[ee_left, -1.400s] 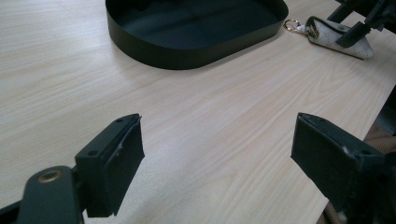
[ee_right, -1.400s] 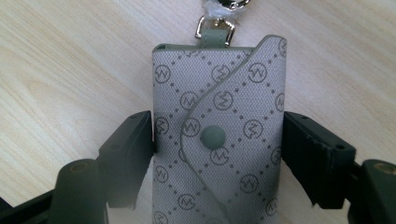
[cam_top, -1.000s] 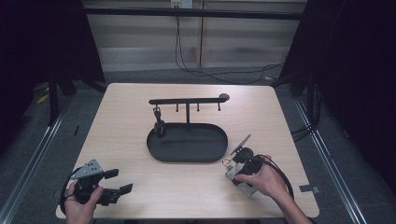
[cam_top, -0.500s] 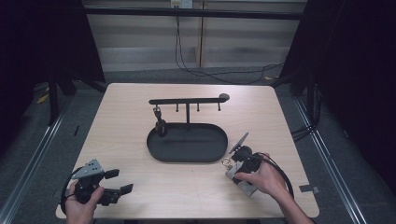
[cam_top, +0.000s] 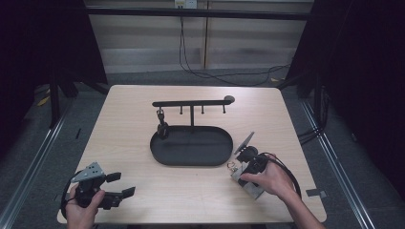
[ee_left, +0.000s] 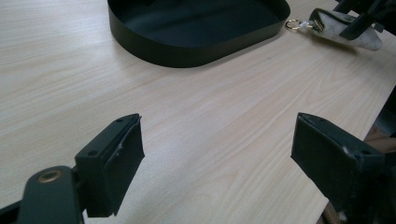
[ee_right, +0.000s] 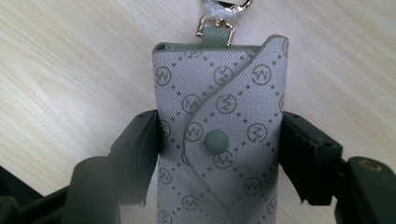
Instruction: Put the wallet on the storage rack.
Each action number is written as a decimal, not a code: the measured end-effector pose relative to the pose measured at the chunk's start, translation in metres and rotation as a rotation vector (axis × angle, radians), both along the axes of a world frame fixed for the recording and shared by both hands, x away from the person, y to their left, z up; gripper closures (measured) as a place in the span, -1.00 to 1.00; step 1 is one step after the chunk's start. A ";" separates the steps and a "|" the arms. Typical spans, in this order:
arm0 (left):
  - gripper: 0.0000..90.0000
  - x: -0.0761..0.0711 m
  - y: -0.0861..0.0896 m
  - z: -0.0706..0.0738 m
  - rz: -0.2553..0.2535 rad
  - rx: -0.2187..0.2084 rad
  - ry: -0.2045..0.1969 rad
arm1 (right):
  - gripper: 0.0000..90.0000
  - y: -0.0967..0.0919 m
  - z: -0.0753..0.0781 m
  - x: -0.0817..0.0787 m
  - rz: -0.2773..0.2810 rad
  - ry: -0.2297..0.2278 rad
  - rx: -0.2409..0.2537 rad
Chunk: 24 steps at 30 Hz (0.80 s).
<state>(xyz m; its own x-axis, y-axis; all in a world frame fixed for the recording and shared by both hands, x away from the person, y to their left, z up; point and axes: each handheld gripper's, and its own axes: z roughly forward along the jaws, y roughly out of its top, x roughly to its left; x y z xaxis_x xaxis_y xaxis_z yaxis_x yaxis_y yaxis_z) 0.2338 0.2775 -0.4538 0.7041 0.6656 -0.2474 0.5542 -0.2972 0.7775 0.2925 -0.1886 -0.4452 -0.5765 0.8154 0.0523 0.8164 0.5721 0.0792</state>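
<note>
A grey monogram key pouch [ee_right: 224, 93] with a snap button and a gold clasp [ee_right: 219, 14] lies flat on the wooden table [cam_top: 143, 119], just right of the black oval tray [cam_top: 200, 145]. My right gripper [ee_right: 219, 149] is shut on it, one pad pressing each long side. From above, that right gripper [cam_top: 243, 177] sits under a hand, with the pouch [cam_top: 246, 185] and its ring beside the tray's right end. My left gripper [cam_top: 125, 183] rests open at the front left, and its own view shows the left gripper [ee_left: 217, 154] with bare tabletop between the jaws.
A black hook rail [cam_top: 191, 102] on a post stands at the tray's back edge, with a small dark item [cam_top: 162, 128] hanging from its left hook. The left gripper view shows the tray [ee_left: 187, 28] ahead and the pouch [ee_left: 345, 32] at top right.
The right gripper has settled slightly lower beside the tray, over the pouch. The left hand and gripper have kept still.
</note>
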 end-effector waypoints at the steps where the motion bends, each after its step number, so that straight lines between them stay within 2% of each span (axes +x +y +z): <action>1: -0.63 0.000 0.000 0.000 -0.001 0.000 0.001 | -0.26 -0.001 0.000 0.001 -0.001 0.002 0.008; 8: -0.63 0.000 -0.001 0.000 -0.011 0.002 0.002 | -0.26 -0.003 0.008 0.002 -0.016 0.011 0.018; 13: -0.63 0.000 -0.001 0.000 -0.011 0.006 0.003 | -0.26 -0.004 0.013 0.004 -0.009 0.018 0.037; 20: -0.63 0.000 -0.001 0.000 -0.010 0.003 0.003 | -0.26 -0.005 0.021 0.007 -0.007 0.018 0.032; 24: -0.63 0.000 -0.002 0.000 -0.015 0.005 0.007 | -0.26 -0.006 0.026 0.009 -0.014 0.020 0.047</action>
<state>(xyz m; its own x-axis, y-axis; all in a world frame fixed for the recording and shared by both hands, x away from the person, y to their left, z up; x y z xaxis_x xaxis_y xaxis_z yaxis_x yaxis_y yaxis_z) 0.2340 0.2758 -0.4540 0.7123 0.6564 -0.2488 0.5550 -0.3097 0.7720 0.3011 -0.1950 -0.4192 -0.5635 0.8198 0.1023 0.8259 0.5566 0.0898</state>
